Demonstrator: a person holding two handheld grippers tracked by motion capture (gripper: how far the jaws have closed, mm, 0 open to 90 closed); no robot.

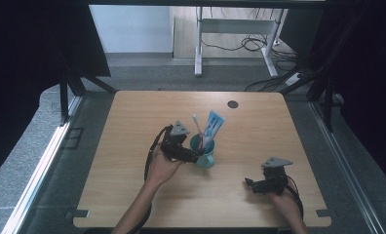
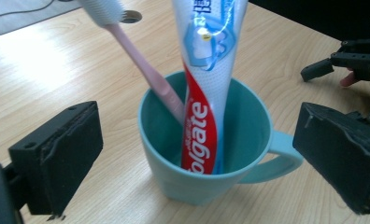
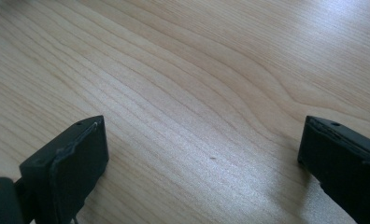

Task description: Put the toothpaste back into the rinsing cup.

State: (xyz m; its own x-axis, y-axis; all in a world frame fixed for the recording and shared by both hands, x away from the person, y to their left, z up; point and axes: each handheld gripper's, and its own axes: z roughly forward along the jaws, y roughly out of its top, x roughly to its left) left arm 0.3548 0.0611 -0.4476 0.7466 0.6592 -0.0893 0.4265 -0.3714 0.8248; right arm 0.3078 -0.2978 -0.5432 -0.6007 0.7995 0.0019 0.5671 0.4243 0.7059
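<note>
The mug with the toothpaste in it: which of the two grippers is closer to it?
Left. The left gripper sits right at the mug, with its open jaws on either side and not touching. The right gripper rests well off to the mug's right, nearer the person, jaws open over bare table.

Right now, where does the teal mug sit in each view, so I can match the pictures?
High view: the teal mug stands near the table's middle, just right of the left gripper.
Left gripper view: the mug is centre frame, between the open jaws and untouched, handle to the right.
Right gripper view: bare wood between open jaws; no mug here.
Shared landmark: the toothpaste tube standing in the mug.
</note>
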